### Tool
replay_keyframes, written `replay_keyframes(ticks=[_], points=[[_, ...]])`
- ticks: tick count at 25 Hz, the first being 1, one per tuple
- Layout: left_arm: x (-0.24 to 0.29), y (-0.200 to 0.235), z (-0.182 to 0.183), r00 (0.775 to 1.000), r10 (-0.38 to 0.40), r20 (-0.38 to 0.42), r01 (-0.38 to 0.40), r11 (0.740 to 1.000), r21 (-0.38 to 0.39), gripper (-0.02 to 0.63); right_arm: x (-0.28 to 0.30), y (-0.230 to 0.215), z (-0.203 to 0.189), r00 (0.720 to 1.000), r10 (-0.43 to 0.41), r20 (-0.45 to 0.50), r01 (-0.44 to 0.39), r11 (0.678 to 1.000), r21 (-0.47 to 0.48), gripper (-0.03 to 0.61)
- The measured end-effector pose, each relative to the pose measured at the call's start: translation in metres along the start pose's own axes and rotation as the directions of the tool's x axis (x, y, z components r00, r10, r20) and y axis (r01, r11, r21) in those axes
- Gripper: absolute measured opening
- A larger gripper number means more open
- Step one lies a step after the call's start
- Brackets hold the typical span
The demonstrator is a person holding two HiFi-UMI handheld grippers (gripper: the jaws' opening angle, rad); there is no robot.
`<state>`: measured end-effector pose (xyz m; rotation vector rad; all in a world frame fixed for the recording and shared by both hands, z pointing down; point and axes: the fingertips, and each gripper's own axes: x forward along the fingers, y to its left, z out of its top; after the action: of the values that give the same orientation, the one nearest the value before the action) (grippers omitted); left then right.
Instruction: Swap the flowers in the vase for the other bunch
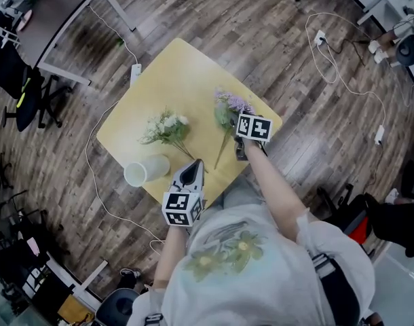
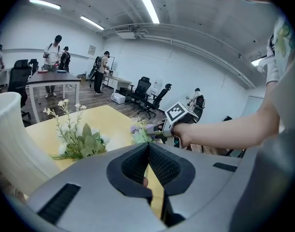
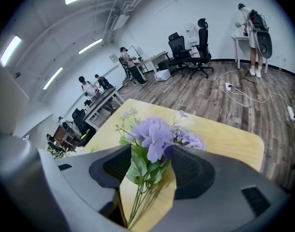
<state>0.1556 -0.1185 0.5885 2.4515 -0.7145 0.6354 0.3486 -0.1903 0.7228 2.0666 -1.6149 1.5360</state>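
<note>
A purple flower bunch point(image 1: 229, 109) lies on the yellow table point(image 1: 186, 73) near its right edge. My right gripper point(image 1: 237, 131) stands open around it, and in the right gripper view its leafy stems point(image 3: 142, 178) pass between the wide jaws with the blooms point(image 3: 154, 134) just past the fingertips. A white and green bunch point(image 1: 167, 128) lies at the table's middle. The white vase point(image 1: 144, 170) stands near the front edge with nothing in it. My left gripper point(image 1: 195, 165) hovers right of the vase, shut on nothing point(image 2: 148, 146), with the vase point(image 2: 9, 139) at its left.
White cables point(image 1: 343, 73) and a power strip point(image 1: 134, 72) lie on the wooden floor around the table. A grey desk point(image 1: 51, 26) and office chairs point(image 1: 24, 94) stand at the left. People stand far off by desks point(image 2: 53, 57).
</note>
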Motion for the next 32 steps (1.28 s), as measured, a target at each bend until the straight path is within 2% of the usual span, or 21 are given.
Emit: replay_keyframes(ticks=[4, 8, 11, 16, 19, 21, 24, 28, 32], points=[[0.005, 0.005, 0.0, 1.0, 0.017, -0.004, -0.017, 1.0, -0.008, 0.018, 0.022, -0.009, -0.003, 0.997, -0.074, -0.031, 0.075, 0.996, 0.043, 0.239], [0.001, 0.014, -0.004, 0.999, 0.037, -0.008, -0.037, 0.999, -0.018, 0.018, 0.041, -0.004, -0.008, 0.993, -0.098, -0.068, 0.102, 0.993, 0.056, 0.239], [-0.003, 0.02, -0.006, 0.999, 0.052, -0.011, -0.052, 0.998, -0.028, 0.018, 0.054, 0.001, -0.013, 0.987, -0.119, -0.105, 0.122, 0.992, 0.021, 0.239], [-0.011, 0.024, -0.008, 0.998, 0.068, -0.009, -0.069, 0.997, -0.029, 0.018, 0.065, 0.009, -0.016, 0.98, -0.162, -0.116, 0.151, 0.984, -0.095, 0.236], [-0.014, 0.024, -0.01, 0.997, 0.076, -0.006, -0.076, 0.997, -0.033, 0.018, 0.067, 0.012, -0.017, 0.982, -0.134, -0.136, 0.12, 0.987, -0.107, 0.186], [-0.015, 0.022, -0.012, 0.997, 0.078, -0.005, -0.078, 0.996, -0.032, 0.018, 0.068, 0.012, -0.019, 0.983, -0.106, -0.152, 0.093, 0.992, -0.085, 0.137], [-0.017, 0.019, -0.014, 0.997, 0.077, -0.004, -0.077, 0.997, -0.028, 0.018, 0.067, 0.015, -0.02, 0.986, -0.061, -0.156, 0.055, 0.998, -0.044, 0.095], [-0.02, 0.012, -0.017, 0.998, 0.068, -0.003, -0.068, 0.998, -0.019, 0.018, 0.06, 0.024, -0.019, 0.992, 0.013, -0.128, -0.014, 1.0, -0.008, 0.058], [-0.027, 0.01, -0.017, 0.998, 0.063, 0.003, -0.063, 0.998, -0.014, 0.018, 0.049, 0.04, -0.012, 0.995, 0.045, -0.089, -0.048, 0.998, -0.039, 0.055]])
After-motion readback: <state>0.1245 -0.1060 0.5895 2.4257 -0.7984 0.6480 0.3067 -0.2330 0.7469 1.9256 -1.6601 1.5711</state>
